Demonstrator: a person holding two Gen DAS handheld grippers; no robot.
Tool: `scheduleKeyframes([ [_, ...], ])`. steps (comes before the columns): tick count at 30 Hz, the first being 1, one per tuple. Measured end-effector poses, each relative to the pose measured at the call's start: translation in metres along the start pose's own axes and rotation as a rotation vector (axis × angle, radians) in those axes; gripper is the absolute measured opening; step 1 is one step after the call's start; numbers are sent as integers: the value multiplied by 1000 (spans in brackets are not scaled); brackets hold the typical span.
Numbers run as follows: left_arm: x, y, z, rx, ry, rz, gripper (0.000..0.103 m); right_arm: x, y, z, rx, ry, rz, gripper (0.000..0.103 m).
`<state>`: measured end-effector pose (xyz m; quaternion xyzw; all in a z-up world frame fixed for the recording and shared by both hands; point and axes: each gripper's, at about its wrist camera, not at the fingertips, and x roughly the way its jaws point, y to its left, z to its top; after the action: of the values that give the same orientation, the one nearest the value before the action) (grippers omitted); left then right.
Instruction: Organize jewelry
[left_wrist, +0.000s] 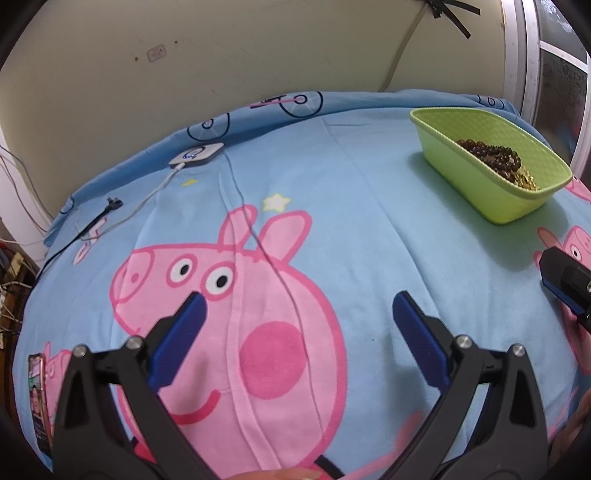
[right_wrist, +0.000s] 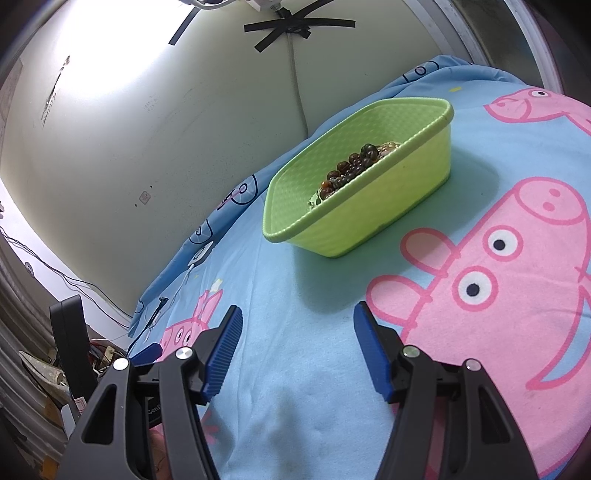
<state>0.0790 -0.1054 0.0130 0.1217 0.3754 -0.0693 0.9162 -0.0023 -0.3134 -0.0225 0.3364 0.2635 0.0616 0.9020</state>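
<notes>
basket: green plastic woven-pattern basket (right_wrist: 369, 221), dark brown bead jewelry (right_wrist: 351, 168) inside
left gripper (left_wrist: 299, 332): near basket, fingers wide, empty
right gripper (right_wrist: 297, 343): near basket, fingers wide, empty

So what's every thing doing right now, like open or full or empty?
Left tool: open, holding nothing.
Right tool: open, holding nothing.
Green basket: upright on the blanket, partly filled.
Dark bead jewelry: piled inside the basket.
Gold jewelry: in the basket, beside the beads.
Phone: screen lit.
</notes>
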Motion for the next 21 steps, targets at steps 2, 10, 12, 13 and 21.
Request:
scheduleKeyframes([
  [2, 0, 0, 0, 1, 1, -1, 97, 0, -1, 0, 1, 0, 1, 44],
  [10, 1, -1, 0, 1, 2, -1, 97, 0, 0, -1, 2, -1, 1, 44],
  [12, 1, -1, 0, 0, 5, -3, 97, 0, 0, -1, 2, -1, 1, 44],
  [13, 2, -1, 0, 1, 7, -5, 97, -1, 0, 0, 2, -1, 1, 44],
  [21, 4, -1, -1, 2, 16, -11, 97, -1, 0, 0, 2, -1, 1, 44],
])
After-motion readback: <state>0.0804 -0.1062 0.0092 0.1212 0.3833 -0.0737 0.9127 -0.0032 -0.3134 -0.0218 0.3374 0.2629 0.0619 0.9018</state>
